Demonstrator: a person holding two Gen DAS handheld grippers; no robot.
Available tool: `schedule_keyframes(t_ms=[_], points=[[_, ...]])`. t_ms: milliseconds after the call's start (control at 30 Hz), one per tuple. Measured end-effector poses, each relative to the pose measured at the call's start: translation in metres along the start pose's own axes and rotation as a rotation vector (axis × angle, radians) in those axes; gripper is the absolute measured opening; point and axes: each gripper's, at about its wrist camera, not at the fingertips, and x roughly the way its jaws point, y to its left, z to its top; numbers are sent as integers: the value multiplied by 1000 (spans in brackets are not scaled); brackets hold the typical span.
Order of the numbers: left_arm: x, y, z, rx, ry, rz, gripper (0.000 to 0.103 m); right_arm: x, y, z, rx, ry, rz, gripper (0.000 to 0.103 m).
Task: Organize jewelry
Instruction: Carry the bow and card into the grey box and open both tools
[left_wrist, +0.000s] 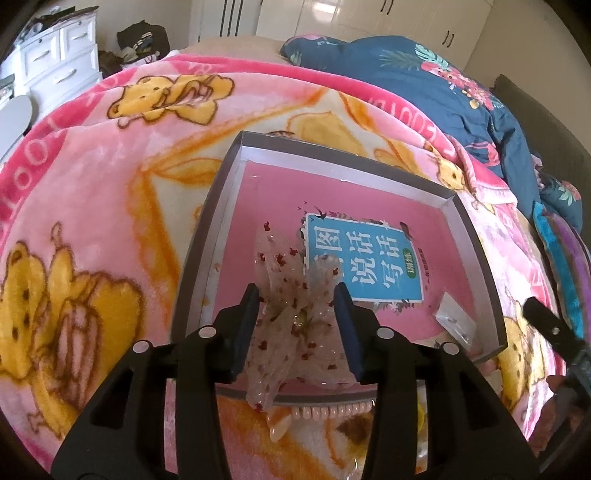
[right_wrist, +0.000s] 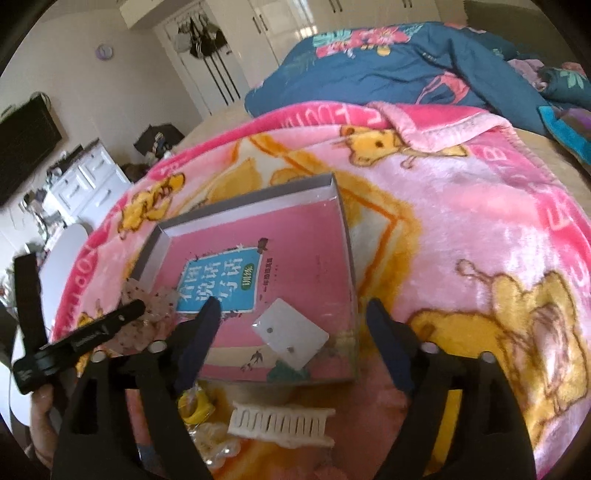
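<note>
A shallow grey-walled box (left_wrist: 221, 192) lies on the bed with a pink book (left_wrist: 369, 254) as its floor. My left gripper (left_wrist: 297, 291) hangs over the box's near edge. Its blue pads are shut on a sheer hair bow with red dots (left_wrist: 291, 325), whose tail hangs over the box wall. A small clear packet of earrings (left_wrist: 454, 321) lies in the box's near right corner. In the right wrist view my right gripper (right_wrist: 291, 304) stands wide open above that packet (right_wrist: 291, 338), with nothing between its fingers. The bow (right_wrist: 155, 306) shows at the left beside the left gripper's finger (right_wrist: 110, 325).
A pink comb-like clip (left_wrist: 325, 411) lies on the blanket just before the box; it is the white comb (right_wrist: 280, 422) in the right wrist view. Beside it are a yellow piece (right_wrist: 195, 406) and a pearly piece (right_wrist: 218, 446). A pink bear blanket (right_wrist: 480, 229) and a blue quilt (right_wrist: 406, 66) cover the bed.
</note>
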Motion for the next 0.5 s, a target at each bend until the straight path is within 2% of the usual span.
schedule_keyframes(t_ms=[233, 400, 500], points=[[-20, -7, -5, 15, -28, -7, 55, -33, 2, -1, -21, -57, -18, 91], [-39, -13, -12, 26, -54, -13, 77, -53, 5, -1, -33, -102, -15, 96], [-50, -16, -15, 39, -68, -8, 86, -64, 6, 1, -25, -115, 0, 97]])
